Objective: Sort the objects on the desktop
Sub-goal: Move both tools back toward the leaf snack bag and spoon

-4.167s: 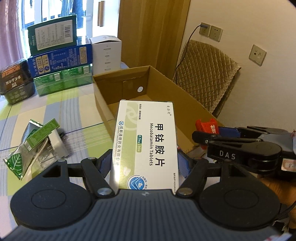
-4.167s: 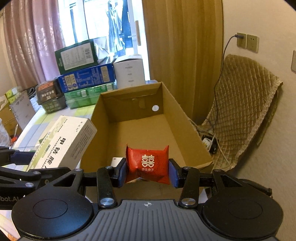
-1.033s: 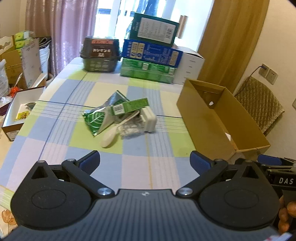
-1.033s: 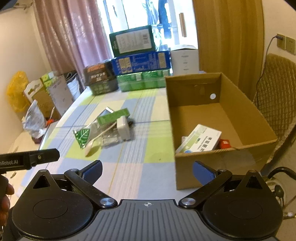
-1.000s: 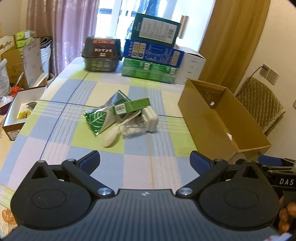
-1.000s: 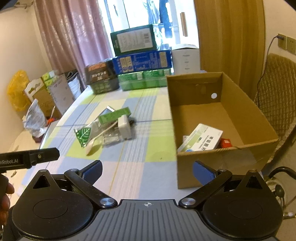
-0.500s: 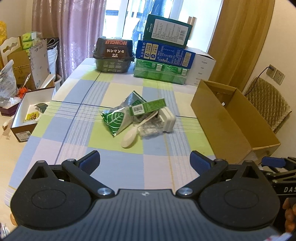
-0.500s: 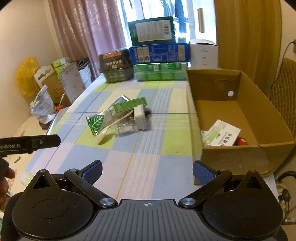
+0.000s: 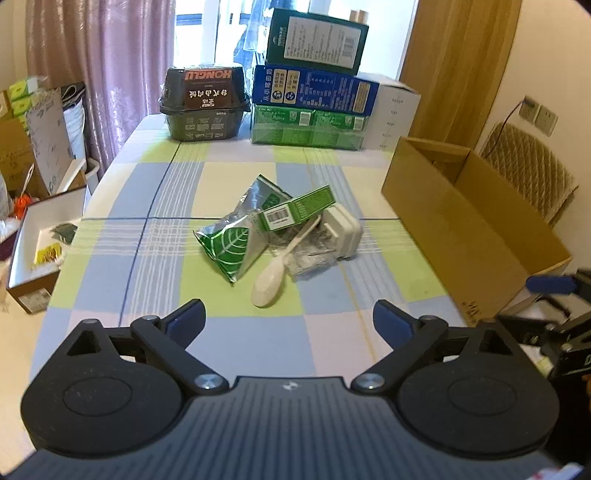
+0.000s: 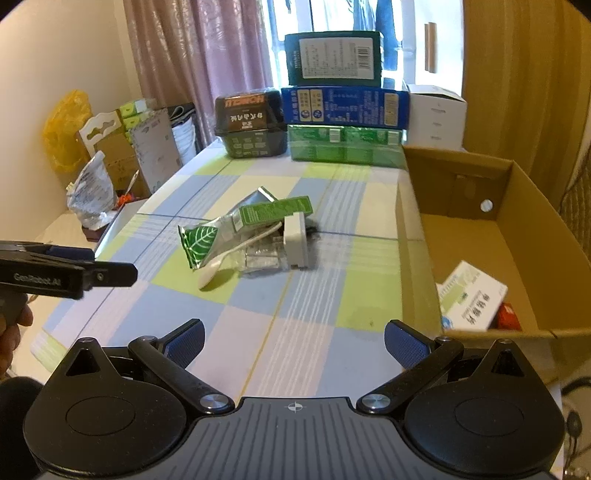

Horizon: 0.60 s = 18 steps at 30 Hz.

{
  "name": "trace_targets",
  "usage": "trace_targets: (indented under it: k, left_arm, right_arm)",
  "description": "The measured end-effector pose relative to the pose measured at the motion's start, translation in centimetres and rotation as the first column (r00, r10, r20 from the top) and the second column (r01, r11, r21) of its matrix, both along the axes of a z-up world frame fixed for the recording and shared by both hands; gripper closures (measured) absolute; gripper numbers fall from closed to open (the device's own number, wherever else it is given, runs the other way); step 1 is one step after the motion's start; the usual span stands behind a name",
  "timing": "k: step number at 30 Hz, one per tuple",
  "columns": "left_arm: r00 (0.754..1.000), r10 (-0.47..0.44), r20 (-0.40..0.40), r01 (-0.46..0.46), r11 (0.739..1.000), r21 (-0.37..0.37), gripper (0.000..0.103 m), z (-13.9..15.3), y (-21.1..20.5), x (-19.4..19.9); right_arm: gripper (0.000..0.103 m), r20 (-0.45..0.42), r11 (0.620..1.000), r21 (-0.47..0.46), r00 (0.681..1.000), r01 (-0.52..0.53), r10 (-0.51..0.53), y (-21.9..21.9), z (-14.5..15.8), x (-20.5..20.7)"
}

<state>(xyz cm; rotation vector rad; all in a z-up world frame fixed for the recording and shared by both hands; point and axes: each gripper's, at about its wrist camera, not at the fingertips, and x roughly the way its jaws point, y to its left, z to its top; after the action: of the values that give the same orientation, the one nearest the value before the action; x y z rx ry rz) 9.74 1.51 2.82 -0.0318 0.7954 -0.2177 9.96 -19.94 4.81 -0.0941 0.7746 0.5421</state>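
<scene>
White medicine box (image 10: pixel 471 300) inside cardboard box (image 10: pixel 524 192)

Mauve curtains (image 9: pixel 99 55) flank a bright window (image 9: pixel 221 33).

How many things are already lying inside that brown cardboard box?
2 visible: a white-and-green medicine carton and a small red packet beside it, both against the near wall of the brown cardboard box. That wall may hide more.

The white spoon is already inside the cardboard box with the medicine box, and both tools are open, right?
Not quite. The white spoon is not in the cardboard box; it lies on the table in the pile beside the green packet. The right wrist view shows this. The medicine box is in the cardboard box, and the left tool and right tool are both open.
</scene>
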Motion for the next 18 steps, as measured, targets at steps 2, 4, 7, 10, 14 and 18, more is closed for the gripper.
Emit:
trace_targets:
  k: [2,4,7,10,14,18]
  left_arm:
    - [1.0,-0.014,-0.008,0.014,1.0,0.015,0.008,-0.6,0.1,0.9]
    - [0.999,-0.029,-0.013,0.03,0.999,0.027,0.009,-1.2,0.2,2.0]
    - [0.998,-0.059,-0.024,0.059,0.998,0.035,0.012,-2.5,0.3,3.6]
    - [0.995,-0.093,-0.041,0.095,0.995,0.041,0.017,-4.0,0.1,5.1]
    - [0.99,-0.133,-0.054,0.136,0.988,0.066,0.024,-6.0,-0.5,6.9]
    - [0.986,-0.157,-0.058,0.162,0.982,0.097,0.028,-7.6,-1.2,8.5]
  right_arm:
    - [0.002,0.002,1.0,0.002,1.0,-0.007,0.007,0.6,-0.3,0.8]
    - [0.002,0.004,1.0,0.001,1.0,-0.01,0.01,1.2,-0.7,1.8]
    - [0.002,0.007,1.0,-0.002,1.0,-0.016,0.016,2.1,-1.4,3.3]
    - [0.006,0.01,1.0,-0.008,1.0,-0.022,0.022,3.0,-2.3,4.8]
    - [0.015,0.006,0.999,-0.012,0.999,-0.049,0.049,4.1,-3.6,6.9]
    - [0.028,0.0,0.998,-0.025,0.998,-0.061,0.061,5.0,-5.0,9.0]
